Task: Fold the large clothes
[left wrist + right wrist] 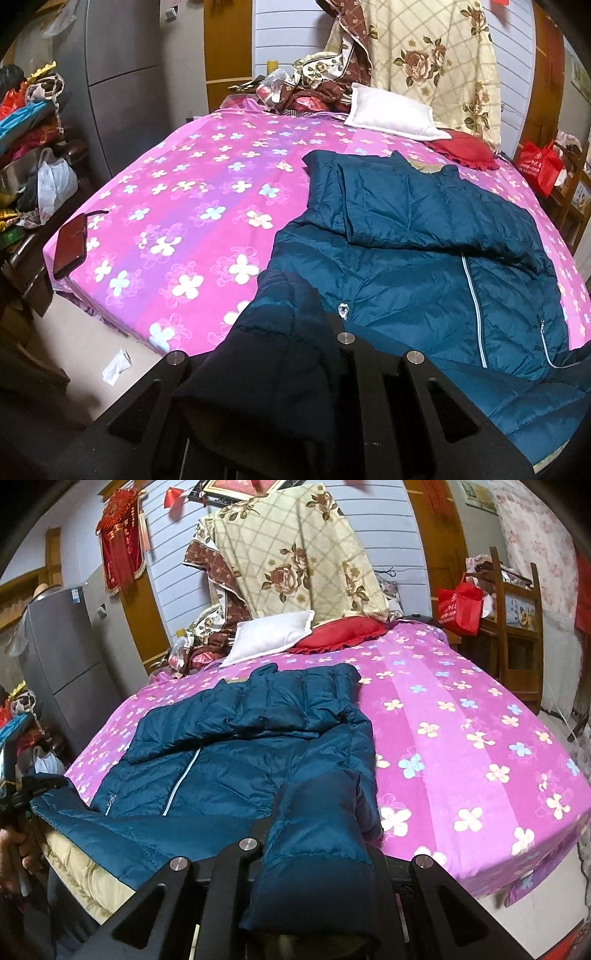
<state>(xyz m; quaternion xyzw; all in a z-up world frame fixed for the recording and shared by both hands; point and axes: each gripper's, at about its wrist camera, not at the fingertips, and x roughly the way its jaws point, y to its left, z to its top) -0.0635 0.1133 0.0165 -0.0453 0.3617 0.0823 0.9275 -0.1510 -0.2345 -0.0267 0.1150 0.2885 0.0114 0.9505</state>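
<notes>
Here, a teal puffer jacket (424, 258) is spread front-up on a pink flowered bedsheet (192, 206), sleeves folded across its chest. Its hem corners are clamped by the left gripper (295, 354) and right gripper (317, 849), jaws closed on fabric.

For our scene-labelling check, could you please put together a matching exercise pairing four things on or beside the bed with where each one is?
Things:
1. blue puffer jacket
2. white pillow
3. red bag
4. dark phone case

Places:
A. hanging on the wooden furniture beside the bed
B. at the head of the bed, next to the red cushion
C. spread on the pink sheet, its near edge held up by both tools
D. at a near corner of the mattress

Pairs: 1-C, 2-B, 3-A, 4-D
</notes>
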